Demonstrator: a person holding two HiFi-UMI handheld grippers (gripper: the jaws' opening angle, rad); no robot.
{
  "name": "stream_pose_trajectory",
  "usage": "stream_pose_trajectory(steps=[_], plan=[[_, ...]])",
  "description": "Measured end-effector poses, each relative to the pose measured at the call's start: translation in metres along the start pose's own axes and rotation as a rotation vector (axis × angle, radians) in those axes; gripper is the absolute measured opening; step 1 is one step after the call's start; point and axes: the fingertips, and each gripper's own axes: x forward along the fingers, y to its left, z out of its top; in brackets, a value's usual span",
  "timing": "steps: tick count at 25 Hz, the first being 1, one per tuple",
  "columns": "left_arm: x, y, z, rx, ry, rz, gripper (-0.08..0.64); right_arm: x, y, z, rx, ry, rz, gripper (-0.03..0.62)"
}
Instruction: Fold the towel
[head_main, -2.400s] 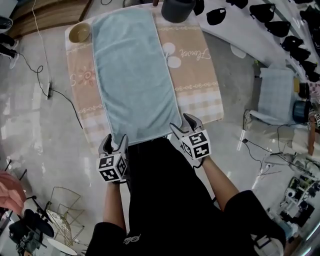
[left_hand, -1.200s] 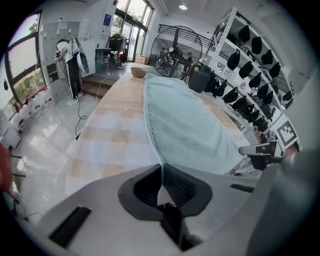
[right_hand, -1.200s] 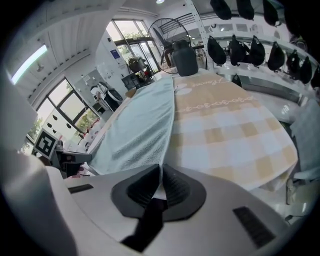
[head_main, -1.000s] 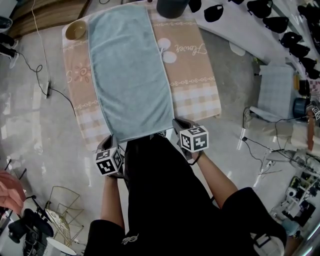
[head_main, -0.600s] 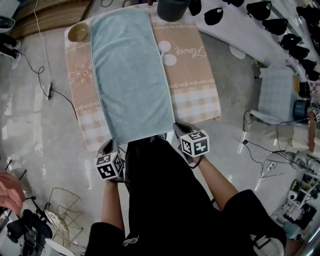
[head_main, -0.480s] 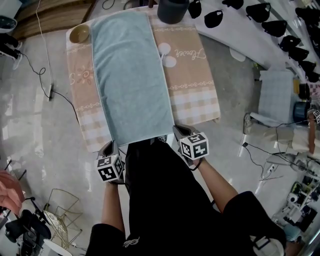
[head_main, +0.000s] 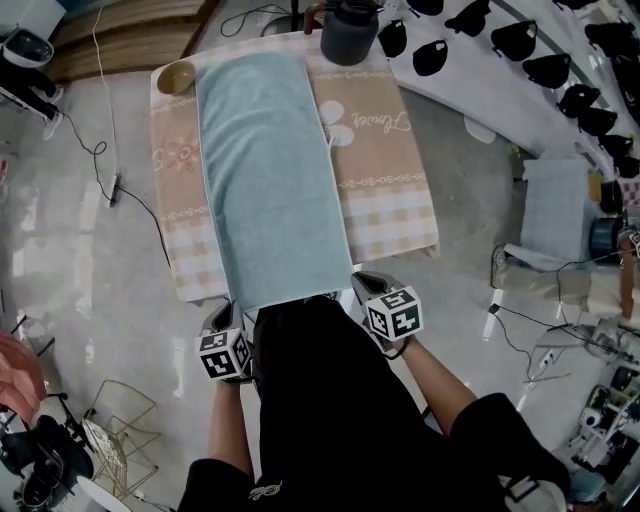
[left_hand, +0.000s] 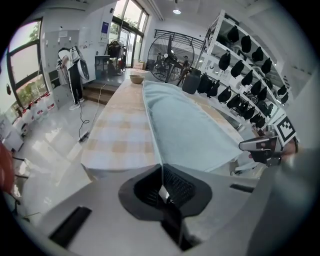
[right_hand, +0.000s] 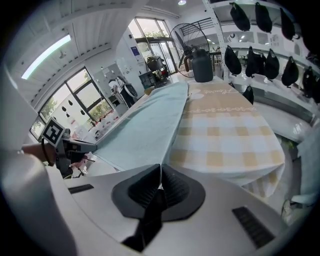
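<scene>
The towel (head_main: 270, 180) is long and light blue. It lies flat down the middle of the table (head_main: 390, 190), on a tan checked cloth. Its two long edges run straight, with a strip of bare cloth on each side. The right strip is wider. Its far short edge ends just before a dark pot (head_main: 350, 30), and a small bowl (head_main: 178, 76) sits beside its far left corner.

The near short edge is right at the table's near edge, by the person's black shirt (head_main: 330, 400). The left gripper (head_main: 232, 312) is pinched tight on the near left corner. The right gripper (head_main: 356, 284) is pinched tight on the near right corner. In both gripper views the thin towel edge runs straight into the closed jaws.

There is wide bare floor (head_main: 80, 250) to the left of the table, with only a thin cable (head_main: 130, 195) on it. On the right a white shelf with black caps (head_main: 520, 40) stands near.

Since a moment ago the grip has not changed — both corners stay pinched. The towel has slid a little toward the person, so its far edge sits closer to the bowl.
</scene>
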Motion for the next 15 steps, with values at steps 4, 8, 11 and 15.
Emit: stream_pose_trajectory(steps=[4, 8, 11, 15], plan=[[-0.01, -0.001, 0.018, 0.036, -0.036, 0.031, 0.017, -0.01, 0.006, 0.017, -0.046, -0.037, 0.004, 0.017], [-0.017, -0.001, 0.05, 0.072, -0.071, 0.027, 0.017, -0.014, 0.01, 0.048, -0.076, -0.08, 0.004, 0.015], [-0.022, 0.001, 0.077, 0.09, -0.097, 0.017, 0.017, -0.019, 0.01, 0.073, -0.076, -0.114, -0.009, 0.015], [-0.023, 0.003, 0.112, 0.094, -0.125, -0.011, 0.017, -0.025, 0.009, 0.106, -0.053, -0.157, -0.025, 0.015]])
